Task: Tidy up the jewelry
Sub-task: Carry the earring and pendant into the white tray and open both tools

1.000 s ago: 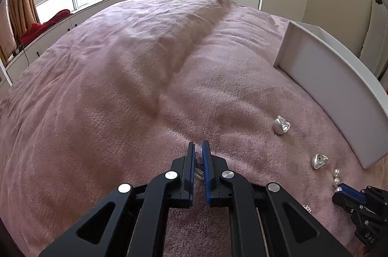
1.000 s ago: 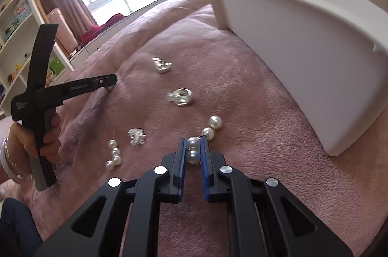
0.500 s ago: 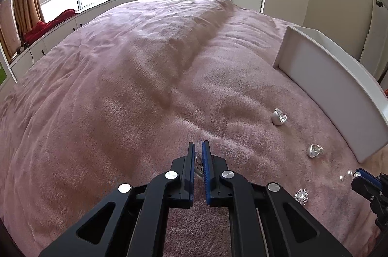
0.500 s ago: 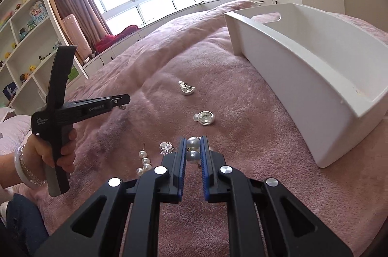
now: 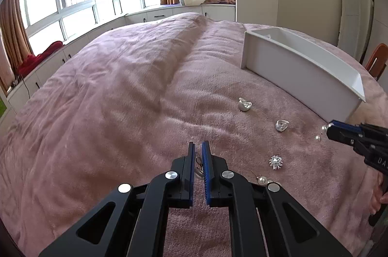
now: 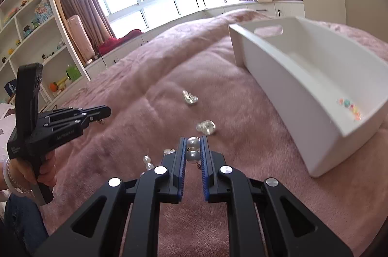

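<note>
My left gripper (image 5: 198,150) is shut on a small silver earring (image 5: 198,166) and holds it above the pink blanket. My right gripper (image 6: 193,144) is shut on a pearl earring (image 6: 193,150), lifted off the blanket; it also shows in the left wrist view (image 5: 332,129). Loose on the blanket lie a silver earring (image 5: 244,104), a second silver piece (image 5: 281,125), a sparkly stud (image 5: 275,161) and a pearl earring (image 5: 262,180). A white bin (image 6: 286,77) stands to the right, with a colourful bead bracelet (image 6: 350,109) inside.
The pink blanket (image 5: 121,99) covers the whole bed. Windows, low cabinets and shelves stand beyond the bed. A wooden chair (image 5: 375,60) stands past the bin. The left gripper also shows in the right wrist view (image 6: 104,111).
Both grippers have risen, each still shut on its earring. The right gripper's view now looks over the bin's rim into its inside.
</note>
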`<move>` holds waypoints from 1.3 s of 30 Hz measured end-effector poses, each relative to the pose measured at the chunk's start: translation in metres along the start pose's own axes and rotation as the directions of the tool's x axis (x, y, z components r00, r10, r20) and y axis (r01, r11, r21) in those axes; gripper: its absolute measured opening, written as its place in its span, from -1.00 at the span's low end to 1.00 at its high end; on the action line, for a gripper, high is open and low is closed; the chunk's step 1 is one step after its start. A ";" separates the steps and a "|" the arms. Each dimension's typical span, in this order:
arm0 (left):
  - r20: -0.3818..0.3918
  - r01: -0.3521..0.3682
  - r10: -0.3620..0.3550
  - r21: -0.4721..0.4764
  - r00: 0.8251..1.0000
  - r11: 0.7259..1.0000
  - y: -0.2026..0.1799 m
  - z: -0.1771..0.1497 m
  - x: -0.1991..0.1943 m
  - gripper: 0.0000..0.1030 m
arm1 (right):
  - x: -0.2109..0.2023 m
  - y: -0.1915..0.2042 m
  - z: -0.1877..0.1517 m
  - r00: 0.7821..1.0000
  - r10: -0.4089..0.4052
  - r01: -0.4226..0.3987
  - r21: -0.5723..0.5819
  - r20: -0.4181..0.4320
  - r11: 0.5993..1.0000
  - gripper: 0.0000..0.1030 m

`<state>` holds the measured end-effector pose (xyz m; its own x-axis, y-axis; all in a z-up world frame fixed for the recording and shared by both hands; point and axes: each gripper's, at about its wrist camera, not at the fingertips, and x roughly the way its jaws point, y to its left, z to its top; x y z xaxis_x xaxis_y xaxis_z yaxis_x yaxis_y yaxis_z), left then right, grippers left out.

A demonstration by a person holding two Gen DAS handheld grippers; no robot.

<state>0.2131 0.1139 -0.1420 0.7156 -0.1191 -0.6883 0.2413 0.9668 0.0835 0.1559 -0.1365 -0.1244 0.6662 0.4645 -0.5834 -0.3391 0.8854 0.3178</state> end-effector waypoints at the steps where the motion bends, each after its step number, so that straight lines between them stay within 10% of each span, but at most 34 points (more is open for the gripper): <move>1: 0.014 -0.002 0.002 0.022 1.000 1.000 -0.003 0.002 -0.005 -0.78 | -0.004 0.002 0.005 1.000 0.002 -0.002 -0.008 0.016 1.000 -0.77; 15: 0.165 0.054 -0.085 0.180 0.983 0.982 -0.058 0.081 -0.049 -0.78 | -0.056 0.006 0.070 0.985 0.026 -0.016 -0.058 0.169 0.998 -0.77; 39: 0.111 0.287 -0.291 0.051 0.950 0.957 -0.168 0.208 0.020 -0.78 | -0.105 -0.102 0.102 0.978 -0.102 0.107 -0.016 0.179 0.994 -0.77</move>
<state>0.3237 -0.0978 -0.0199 0.6828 -0.4198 -0.5980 0.4698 0.8791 -0.0806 0.1881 -0.2766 -0.0198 0.8056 0.3616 -0.4693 -0.2768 0.9301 0.2416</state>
